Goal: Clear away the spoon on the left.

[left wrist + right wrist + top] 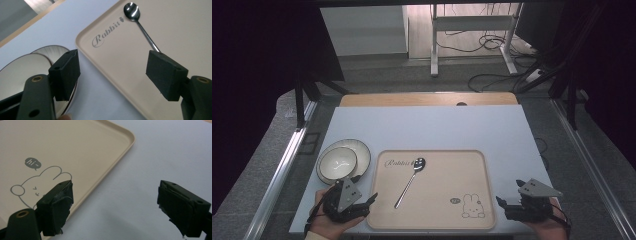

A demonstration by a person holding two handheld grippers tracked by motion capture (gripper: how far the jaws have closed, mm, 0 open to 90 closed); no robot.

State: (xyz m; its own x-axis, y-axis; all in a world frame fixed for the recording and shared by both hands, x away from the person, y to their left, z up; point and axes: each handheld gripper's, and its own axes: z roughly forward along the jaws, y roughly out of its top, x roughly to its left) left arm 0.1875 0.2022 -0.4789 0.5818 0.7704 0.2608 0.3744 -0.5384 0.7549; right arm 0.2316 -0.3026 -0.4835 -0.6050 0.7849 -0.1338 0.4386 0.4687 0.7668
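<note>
Down at the near edge of the pale blue-white table top (pixel 427 125), both grippers rest low and well apart, each held in a hand coming in from the bottom of the high view. Between them lies the beige rectangular plastic tray (pixel 472 165) printed with the word "Rabbit" and a line-drawn bunny (a small "hi~" bubble sits above its ears). A slim silver metal spoon (pixel 409 181) lies on the tray's left half, bowl up and pointing away from the person, handle slanting back toward the near left corner.

The left gripper (pixel 368 200) sits just beside the tray's near left corner, its jaws spread wide and gripping nothing. In the left gripper view one jaw hangs over the bowl and the other over the tray, where it covers the near end of the spoon's handle. To the left of the tray, a smaller white ceramic bowl (pixel 337 162) sits inside a wider white ceramic dish (pixel 362 152).

The right gripper (pixel 507 205) lies just off the tray's near right corner, jaws likewise parted and empty. In the right gripper view one jaw stands over the tray's rim by the bunny, the other over bare table.
</note>
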